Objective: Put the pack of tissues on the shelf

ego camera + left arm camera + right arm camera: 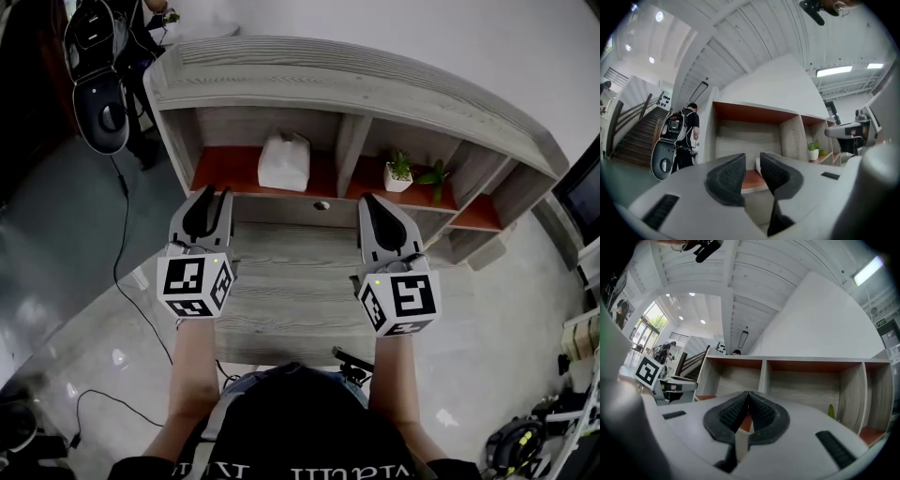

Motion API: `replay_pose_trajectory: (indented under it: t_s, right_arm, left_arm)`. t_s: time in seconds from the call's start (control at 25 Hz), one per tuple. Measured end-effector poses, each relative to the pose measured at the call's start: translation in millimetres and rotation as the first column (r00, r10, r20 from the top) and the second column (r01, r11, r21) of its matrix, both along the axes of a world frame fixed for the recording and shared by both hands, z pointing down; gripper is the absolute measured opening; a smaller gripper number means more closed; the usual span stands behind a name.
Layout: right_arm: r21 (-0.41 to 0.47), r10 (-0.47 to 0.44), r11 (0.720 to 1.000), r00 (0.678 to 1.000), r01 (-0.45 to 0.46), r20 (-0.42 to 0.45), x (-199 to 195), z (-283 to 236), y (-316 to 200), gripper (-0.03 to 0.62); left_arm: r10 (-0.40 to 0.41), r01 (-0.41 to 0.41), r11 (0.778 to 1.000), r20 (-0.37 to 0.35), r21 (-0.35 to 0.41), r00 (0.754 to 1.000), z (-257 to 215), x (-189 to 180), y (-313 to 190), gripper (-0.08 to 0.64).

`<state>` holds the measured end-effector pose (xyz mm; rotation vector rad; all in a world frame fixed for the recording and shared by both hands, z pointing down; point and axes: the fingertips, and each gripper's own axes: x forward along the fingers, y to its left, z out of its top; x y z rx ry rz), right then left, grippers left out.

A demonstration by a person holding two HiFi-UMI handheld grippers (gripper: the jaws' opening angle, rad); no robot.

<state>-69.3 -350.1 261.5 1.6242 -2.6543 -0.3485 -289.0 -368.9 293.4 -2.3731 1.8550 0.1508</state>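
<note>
shelf [375, 94]: grey wood-grain, orange bay floors, standing along desk's back edge | desk [291, 281]: open strip lying ahead of grippers | pack of tissues [284, 161]: white, soft, boxy, sitting in left bay, room beside it | left gripper [217, 192]: hovering, jaws slightly apart, empty | right gripper [370, 200]: jaws pressing together

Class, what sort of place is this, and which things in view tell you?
Probably a large open workspace or lab hall, not a home: a staircase, strip ceiling lights and loose cables on a polished floor.
</note>
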Motion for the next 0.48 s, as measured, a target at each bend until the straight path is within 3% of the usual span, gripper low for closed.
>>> replay_pose_trajectory:
  t_s: [0.16, 0.48]
  right_arm:
    - [0.008, -0.014, 1.000, 1.000, 0.014, -0.024, -7.6, -2.5, -0.3, 0.017]
    - [0.050, 0.003, 0.999, 1.000, -0.001, -0.029, -9.0, -10.6, 1.8, 0.017]
  left_arm:
    - [0.008, -0.008, 1.000, -0.027, 0.024, 1.000, -2.7, -5.0, 3.5, 0.014]
    - [0.024, -0.024, 0.996, 0.001, 0.089, 1.000, -17.0, -5.3, 11.9, 0.012]
